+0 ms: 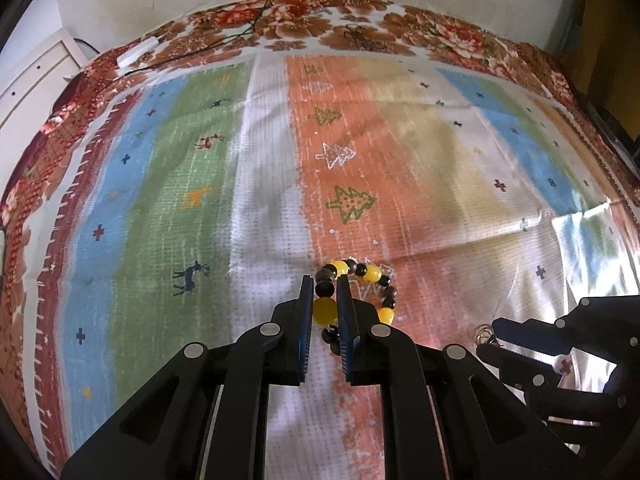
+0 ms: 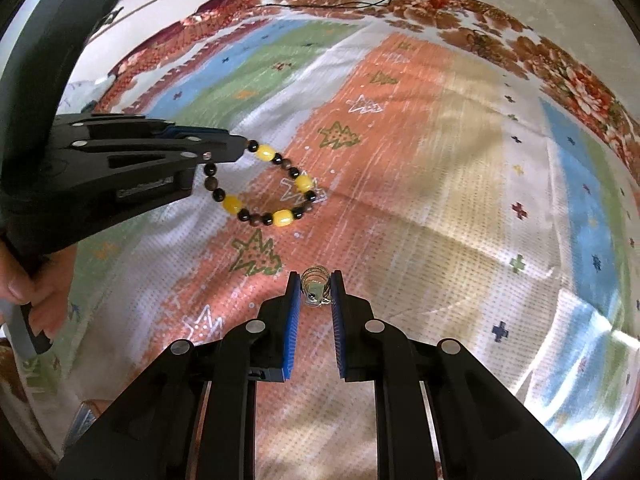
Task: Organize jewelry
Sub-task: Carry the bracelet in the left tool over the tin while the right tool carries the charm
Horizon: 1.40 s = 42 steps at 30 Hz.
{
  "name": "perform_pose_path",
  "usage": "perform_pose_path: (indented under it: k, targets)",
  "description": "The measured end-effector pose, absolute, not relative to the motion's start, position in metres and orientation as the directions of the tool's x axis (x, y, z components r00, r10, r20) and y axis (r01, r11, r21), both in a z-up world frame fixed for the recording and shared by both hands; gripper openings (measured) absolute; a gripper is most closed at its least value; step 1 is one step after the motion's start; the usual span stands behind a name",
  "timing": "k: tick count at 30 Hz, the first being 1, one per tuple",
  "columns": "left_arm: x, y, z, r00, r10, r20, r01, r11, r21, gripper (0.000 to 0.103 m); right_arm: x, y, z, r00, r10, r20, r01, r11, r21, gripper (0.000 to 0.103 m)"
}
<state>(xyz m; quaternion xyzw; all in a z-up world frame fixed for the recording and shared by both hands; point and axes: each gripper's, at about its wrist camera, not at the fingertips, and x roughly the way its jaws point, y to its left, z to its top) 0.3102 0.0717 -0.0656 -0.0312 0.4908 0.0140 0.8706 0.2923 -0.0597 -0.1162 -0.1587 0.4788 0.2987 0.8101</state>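
Observation:
A bracelet of yellow and dark beads [image 1: 360, 280] hangs from my left gripper [image 1: 325, 285], which is shut on its near side, a yellow bead between the fingers. In the right wrist view the bracelet [image 2: 272, 188] dangles from the left gripper [image 2: 236, 150] above the cloth. My right gripper [image 2: 315, 280] is shut on a small set of thin metal rings with a tag [image 2: 314, 286]. In the left wrist view the right gripper [image 1: 490, 336] sits at the lower right with the rings [image 1: 484, 333] at its tips.
A striped cloth with tree and deer prints [image 1: 352, 160] covers the surface, over a floral red-brown cover [image 1: 320, 20]. Black cables [image 1: 224, 40] and a white block [image 1: 138, 52] lie at the far edge. A white cabinet [image 1: 32, 76] stands at the left.

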Motion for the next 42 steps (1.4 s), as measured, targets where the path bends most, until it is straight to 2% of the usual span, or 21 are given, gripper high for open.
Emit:
perform_pose_path:
  k: [20, 31, 42]
  targets:
    - [0.264, 0.062, -0.023, 0.587, -0.028, -0.809, -0.048, 0.996, -0.07, 0.011, 0.276, -0.091, -0.081, 0.469, 0.339, -0.816, -0.516, 0.855, 0.059, 0.016]
    - [0.228, 0.045, 0.008, 0.642, -0.095, -0.761, 0.008, 0.993, -0.117, 0.011, 0.26, -0.117, -0.06, 0.513, 0.368, -0.775, -0.451, 0.884, 0.121, 0.016]
    - [0.192, 0.026, 0.026, 0.672, -0.151, -0.725, 0.068, 0.987, -0.142, 0.011, 0.222, -0.132, -0.037, 0.568, 0.389, -0.725, -0.465, 0.879, 0.108, 0.016]
